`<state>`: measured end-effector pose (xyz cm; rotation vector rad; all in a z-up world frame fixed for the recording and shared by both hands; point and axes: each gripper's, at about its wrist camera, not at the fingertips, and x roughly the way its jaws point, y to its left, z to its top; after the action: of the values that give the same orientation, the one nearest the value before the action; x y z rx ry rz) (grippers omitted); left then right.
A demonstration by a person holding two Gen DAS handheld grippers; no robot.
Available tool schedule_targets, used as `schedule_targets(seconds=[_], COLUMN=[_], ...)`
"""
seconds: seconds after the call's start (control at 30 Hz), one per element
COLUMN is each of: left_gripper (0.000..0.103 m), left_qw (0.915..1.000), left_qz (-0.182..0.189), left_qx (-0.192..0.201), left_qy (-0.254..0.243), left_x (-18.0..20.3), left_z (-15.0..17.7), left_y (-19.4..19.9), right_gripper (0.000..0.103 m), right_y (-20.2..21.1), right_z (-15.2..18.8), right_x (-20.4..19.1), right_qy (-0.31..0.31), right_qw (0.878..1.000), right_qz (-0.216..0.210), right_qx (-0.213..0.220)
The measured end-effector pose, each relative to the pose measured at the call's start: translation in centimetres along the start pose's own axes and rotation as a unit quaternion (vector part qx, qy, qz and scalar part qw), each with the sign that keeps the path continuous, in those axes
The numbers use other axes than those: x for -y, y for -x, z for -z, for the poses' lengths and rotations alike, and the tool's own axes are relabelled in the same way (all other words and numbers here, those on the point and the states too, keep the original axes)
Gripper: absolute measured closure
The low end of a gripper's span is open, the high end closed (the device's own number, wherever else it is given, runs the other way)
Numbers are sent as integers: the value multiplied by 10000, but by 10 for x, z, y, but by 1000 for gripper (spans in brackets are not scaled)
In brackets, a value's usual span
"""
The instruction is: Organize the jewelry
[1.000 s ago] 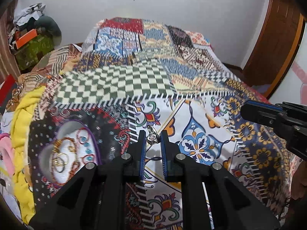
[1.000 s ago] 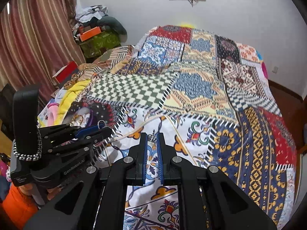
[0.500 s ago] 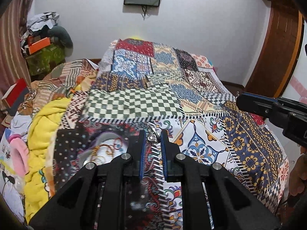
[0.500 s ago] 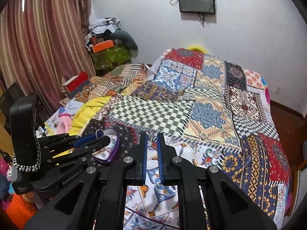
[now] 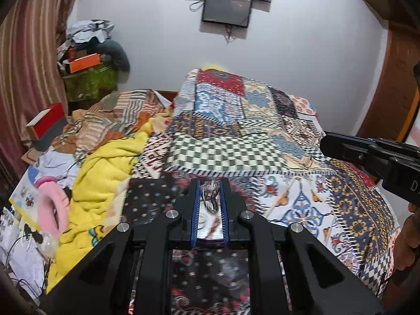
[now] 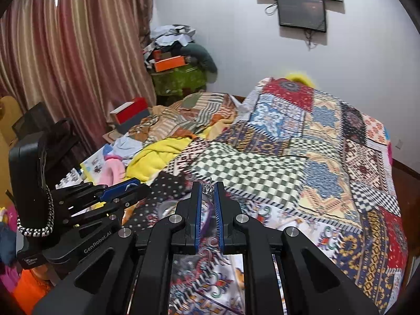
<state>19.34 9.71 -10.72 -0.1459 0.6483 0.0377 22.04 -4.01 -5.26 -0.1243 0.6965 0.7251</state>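
A small silver ring [image 5: 210, 191] is held at the very tips of the left gripper [image 5: 210, 197], between its blue-lined fingers [image 5: 195, 204], which are closed narrowly on it. In the same way a second small silver piece [image 6: 208, 188], crown-shaped as far as can be told, is pinched by the right gripper [image 6: 208, 191], whose fingers [image 6: 198, 204] are also drawn narrow around it. Each piece is gripped only at the fingertips, and this is judged to be on purpose: so small a thing can be released cleanly from there, and it remains visible to the wrist camera.

Both grippers are held above the patchwork bedspread [image 5: 262, 141], not resting on it, and are pointed forward along the bed toward the white wall [image 5: 302, 52]. The left gripper is seen in the right wrist view to the left and a little lower [image 6: 118, 191], while the right gripper enters the left wrist view from the right edge [image 5: 367, 155]; they are apart and not touching. Under the left fingers a pale patterned surface with a purple edge [image 5: 210, 232] is partly seen; it may be a dish for the jewelry, but this cannot be told for certain. If it is so, the left piece is judged to be nearly over its place, and the right piece is waiting its turn
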Motion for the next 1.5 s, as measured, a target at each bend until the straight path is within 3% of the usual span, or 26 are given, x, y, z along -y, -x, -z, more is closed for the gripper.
schedule_targets(seconds=[0.43,0.73,0.83,0.9,1.03,1.3,1.5], left_gripper=[90,89,82,67,64,64,64], left_qw=[9996,9987,9975,9964,9950,9936,9879], left_qz=[29,-387,-562,-715,-852,-663,-588], left_qx=[-245,-177,-172,-128,-92,-747,-1281], left_qy=[156,292,383,428,521,518,653], left_x=[-26,-66,-83,-92,-106,-101,-101], left_z=[15,11,11,11,16,52,81], left_y=[-21,-13,-6,1,10,-27,-64], right_gripper=[94,94,94,95,94,94,94], right_y=[-49,-68,-71,-72,-74,-84,-93], right_z=[6,13,14,15,16,20,25], right_x=[-19,-12,-11,-11,-13,-18,-15], right_qy=[146,49,5,-2,12,42,48], right_qw=[9986,9974,9971,9970,9968,9957,9947], right_qz=[-269,-273,-279,-284,-289,-289,-263], right_qx=[-434,-670,-706,-723,-745,-876,-997])
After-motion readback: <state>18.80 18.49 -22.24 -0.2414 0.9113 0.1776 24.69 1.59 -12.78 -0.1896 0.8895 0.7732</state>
